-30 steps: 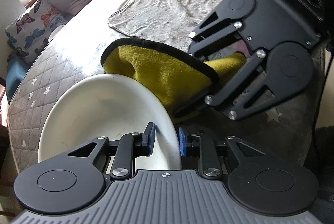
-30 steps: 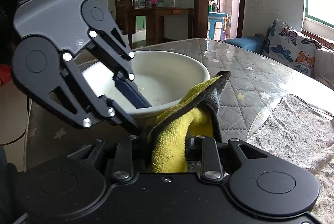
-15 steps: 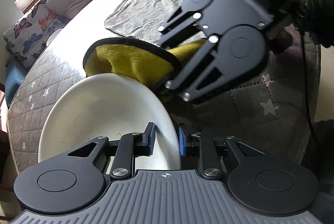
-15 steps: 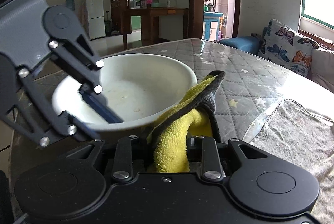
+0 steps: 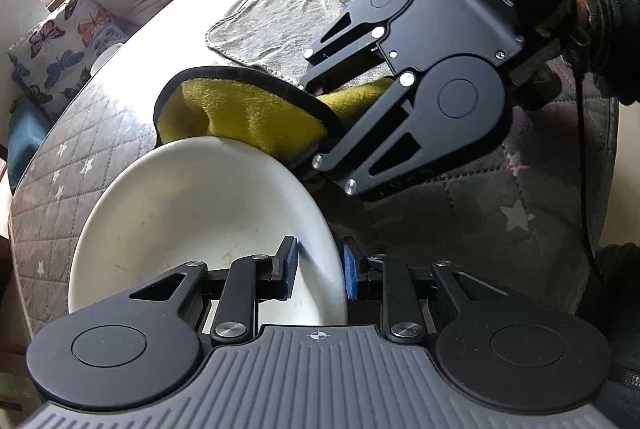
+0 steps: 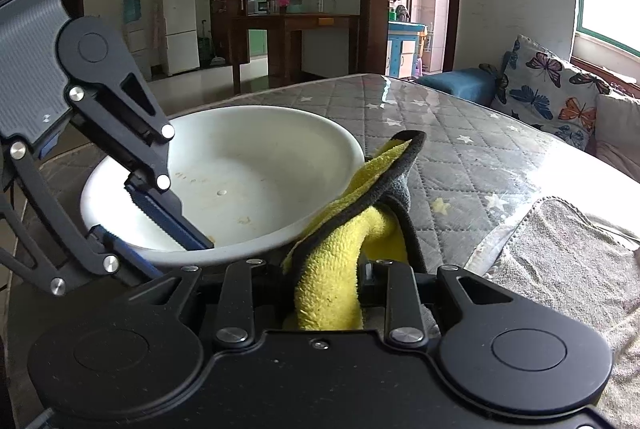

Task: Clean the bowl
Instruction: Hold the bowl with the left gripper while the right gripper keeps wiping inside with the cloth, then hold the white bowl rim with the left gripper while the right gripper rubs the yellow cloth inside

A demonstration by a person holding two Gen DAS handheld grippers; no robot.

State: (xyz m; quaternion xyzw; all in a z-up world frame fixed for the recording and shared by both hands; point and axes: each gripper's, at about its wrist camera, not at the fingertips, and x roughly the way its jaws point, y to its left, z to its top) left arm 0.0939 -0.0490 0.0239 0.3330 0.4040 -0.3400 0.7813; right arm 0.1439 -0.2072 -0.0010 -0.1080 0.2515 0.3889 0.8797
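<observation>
A white bowl (image 5: 192, 213) with a few pale specks inside stands on the quilted table; the right wrist view shows the bowl (image 6: 256, 173) too. My left gripper (image 5: 318, 267) is shut on the near rim, one blue pad inside and one outside; from the right wrist view this left gripper (image 6: 176, 253) clamps the bowl's left edge. My right gripper (image 5: 320, 125) is shut on a yellow cloth (image 5: 244, 113) with a black border, which hangs at the bowl's far rim. In its own view the right gripper (image 6: 328, 269) pinches the cloth (image 6: 332, 269) beside the bowl.
A grey towel (image 5: 304, 9) lies spread on the table (image 5: 500, 197) behind the bowl, seen also as the towel (image 6: 560, 261) at right. Butterfly cushions (image 6: 548, 97) and a bench line the table's far side. A sleeved hand (image 5: 608, 29) holds the right gripper.
The right gripper has carried the yellow cloth leftward in the left wrist view, along the bowl's far rim. The left gripper has stayed clamped on the rim.
</observation>
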